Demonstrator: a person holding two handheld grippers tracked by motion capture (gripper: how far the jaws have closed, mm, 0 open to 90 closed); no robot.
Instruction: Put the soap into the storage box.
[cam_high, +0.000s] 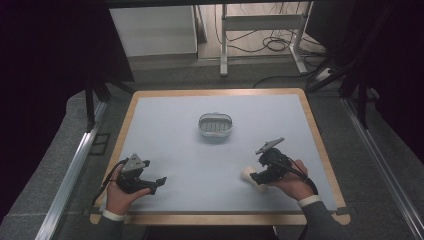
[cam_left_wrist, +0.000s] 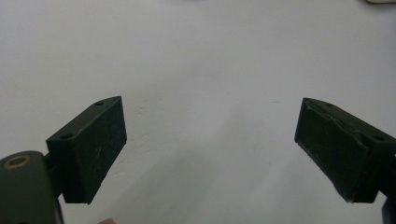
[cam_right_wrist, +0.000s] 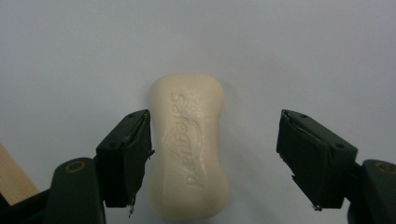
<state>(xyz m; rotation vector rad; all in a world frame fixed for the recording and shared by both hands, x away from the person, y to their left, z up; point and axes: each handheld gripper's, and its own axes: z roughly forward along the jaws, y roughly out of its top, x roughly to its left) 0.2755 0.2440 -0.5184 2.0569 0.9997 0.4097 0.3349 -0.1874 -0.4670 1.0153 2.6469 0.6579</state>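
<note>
One soap bar (cam_right_wrist: 189, 147) on counter (cam_high: 175, 125), near right, between wide-apart jaws of right gripper (cam_right_wrist: 212, 158). One soap dish (cam_high: 215, 125) far centre. Left gripper (cam_left_wrist: 210, 144) near left, spread wide, holding nothing.

Soap bar (cam_high: 248, 175) half behind tool (cam_high: 256, 176)
</note>
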